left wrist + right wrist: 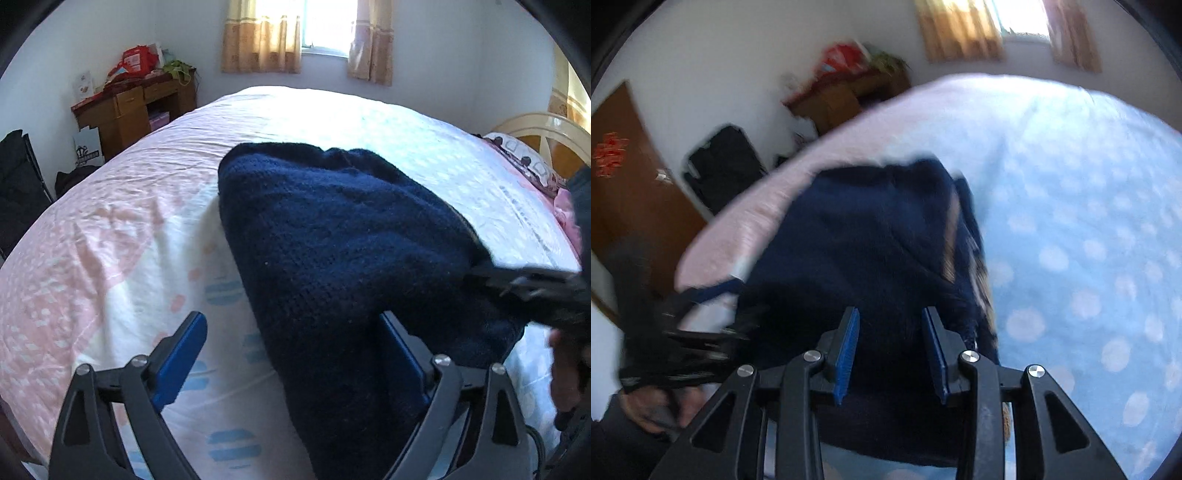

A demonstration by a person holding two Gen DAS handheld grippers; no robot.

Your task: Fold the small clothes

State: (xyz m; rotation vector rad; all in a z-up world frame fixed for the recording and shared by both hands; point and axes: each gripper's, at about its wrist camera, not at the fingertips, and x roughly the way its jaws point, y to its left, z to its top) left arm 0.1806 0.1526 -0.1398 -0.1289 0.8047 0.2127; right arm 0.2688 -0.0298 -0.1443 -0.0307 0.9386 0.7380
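A navy blue knitted garment (332,236) lies folded on the bed; it also shows in the blurred right wrist view (871,236). My left gripper (291,332) is open, its blue fingers (184,347) spread wide at the garment's near left edge, the right finger partly under the cloth. My right gripper (890,321) is open just above the garment's near part, holding nothing. It also shows in the left wrist view (524,284) at the garment's right edge. The left gripper appears blurred at the left of the right wrist view (701,325).
The bed sheet (122,236) is pink and white with blue marks, blue with white dots on the right (1089,221). A wooden desk (129,107) with red bags stands at the back left. A pillow and headboard (535,147) are at right. A dark chair (724,166) stands by the wall.
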